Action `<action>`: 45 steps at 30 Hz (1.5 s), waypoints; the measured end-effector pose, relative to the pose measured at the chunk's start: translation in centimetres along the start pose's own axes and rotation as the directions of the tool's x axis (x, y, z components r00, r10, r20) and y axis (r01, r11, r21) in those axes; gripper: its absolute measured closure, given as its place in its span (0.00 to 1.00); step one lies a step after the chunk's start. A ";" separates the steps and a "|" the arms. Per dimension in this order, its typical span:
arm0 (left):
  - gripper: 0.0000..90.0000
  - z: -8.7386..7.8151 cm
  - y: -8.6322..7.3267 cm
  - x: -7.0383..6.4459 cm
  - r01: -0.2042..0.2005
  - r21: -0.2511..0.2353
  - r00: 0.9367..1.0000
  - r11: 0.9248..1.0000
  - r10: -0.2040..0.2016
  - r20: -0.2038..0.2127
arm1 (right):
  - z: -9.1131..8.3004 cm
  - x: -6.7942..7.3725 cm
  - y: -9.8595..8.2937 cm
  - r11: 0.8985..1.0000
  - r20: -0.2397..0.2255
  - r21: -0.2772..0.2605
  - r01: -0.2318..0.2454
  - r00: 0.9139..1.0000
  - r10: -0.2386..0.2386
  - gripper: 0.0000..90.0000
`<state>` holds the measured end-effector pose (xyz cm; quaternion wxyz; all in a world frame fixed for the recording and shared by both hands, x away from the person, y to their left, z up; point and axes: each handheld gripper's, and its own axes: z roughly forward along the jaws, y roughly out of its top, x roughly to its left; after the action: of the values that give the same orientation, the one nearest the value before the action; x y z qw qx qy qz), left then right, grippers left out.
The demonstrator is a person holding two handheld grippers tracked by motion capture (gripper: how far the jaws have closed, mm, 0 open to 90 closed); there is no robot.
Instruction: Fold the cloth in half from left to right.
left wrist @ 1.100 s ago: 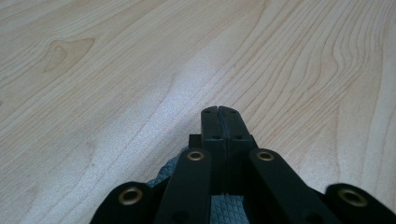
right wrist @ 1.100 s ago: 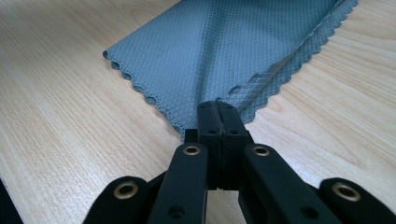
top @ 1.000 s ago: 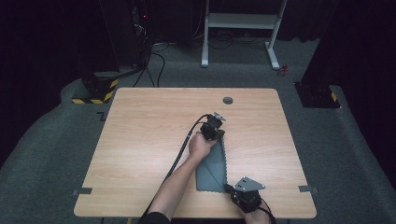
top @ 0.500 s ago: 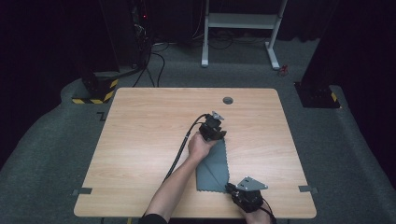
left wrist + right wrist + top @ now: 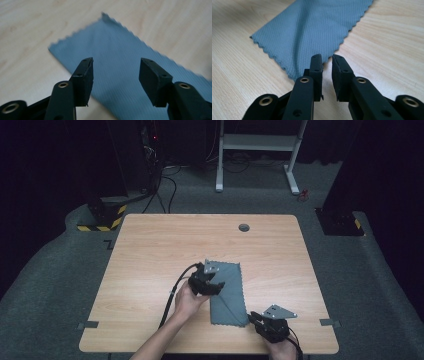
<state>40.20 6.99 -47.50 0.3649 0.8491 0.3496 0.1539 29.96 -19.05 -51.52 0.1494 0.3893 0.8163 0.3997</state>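
The high view looks forward and down over the whole table (image 5: 150, 250) from afar. Both gripper views sit low, seemingly very close, sharing the grey cloth (image 5: 229, 295) (image 5: 120, 62) (image 5: 312, 27).

Left hand-held gripper (image 5: 214, 281) jaws wide apart; right hand-held gripper (image 5: 256, 319) jaws nearly closed.

One grey-blue cloth (image 5: 227, 292) on one wooden counter (image 5: 150, 260), and two grippers, left gripper (image 5: 216, 287), right gripper (image 5: 257, 320).
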 end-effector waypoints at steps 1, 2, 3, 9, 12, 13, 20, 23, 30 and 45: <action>0.50 -0.6 -1.0 -1.0 -0.008 0.007 1.000 1.000 0.008 0.006 | 0.0 0.0 0.1 1.000 0.000 -0.001 0.002 1.000 -0.002 0.87; 0.49 -0.8 -1.3 -1.3 -0.014 0.012 1.000 1.000 0.014 0.001 | 0.2 -0.1 0.5 1.000 0.002 -0.003 0.011 1.000 -0.011 0.86; 0.49 -1.0 -2.0 -2.1 -0.019 0.022 1.000 1.000 0.020 -0.011 | 0.3 -0.2 0.7 1.000 0.001 -0.003 0.012 1.000 -0.012 0.86; 0.46 -0.8 -3.8 -3.7 -0.024 0.071 0.998 0.997 0.028 -0.049 | 3.4 -1.0 3.2 0.999 -0.009 0.031 0.043 0.999 -0.043 0.84; 0.46 -0.5 -4.2 -3.9 -0.009 0.084 0.999 0.996 0.013 -0.049 | 4.4 -1.2 4.1 0.998 -0.008 0.041 0.056 0.998 -0.056 0.83; 0.46 -0.4 -4.3 -4.0 -0.009 0.089 0.999 0.996 0.013 -0.051 | 4.9 -1.2 4.3 0.997 -0.008 0.045 0.062 0.998 -0.062 0.83; 0.47 -1.0 -6.0 -3.3 0.019 0.083 0.999 0.996 -0.014 -0.052 | 6.3 -1.7 4.9 0.994 -0.009 0.079 0.076 0.997 -0.076 0.82; 0.48 -1.4 -6.7 -3.3 0.041 0.067 0.998 0.997 -0.039 -0.042 | 6.4 -2.0 4.9 0.995 -0.014 0.070 0.073 0.997 -0.072 0.82; 0.48 -2.3 -7.5 -2.8 0.047 0.072 0.998 0.996 -0.044 -0.043 | 6.2 -2.4 4.7 0.995 -0.012 0.071 0.072 0.997 -0.072 0.80; 0.45 -2.5 -8.8 -3.9 0.023 -0.009 1.000 1.000 -0.023 -0.007 | 6.2 -2.7 4.5 0.994 -0.025 0.052 0.096 0.995 -0.095 0.80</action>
<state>31.87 9.81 -52.23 0.3694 0.8428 0.3598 0.1542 37.50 -16.04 -52.21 0.1490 0.3491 0.8460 0.3745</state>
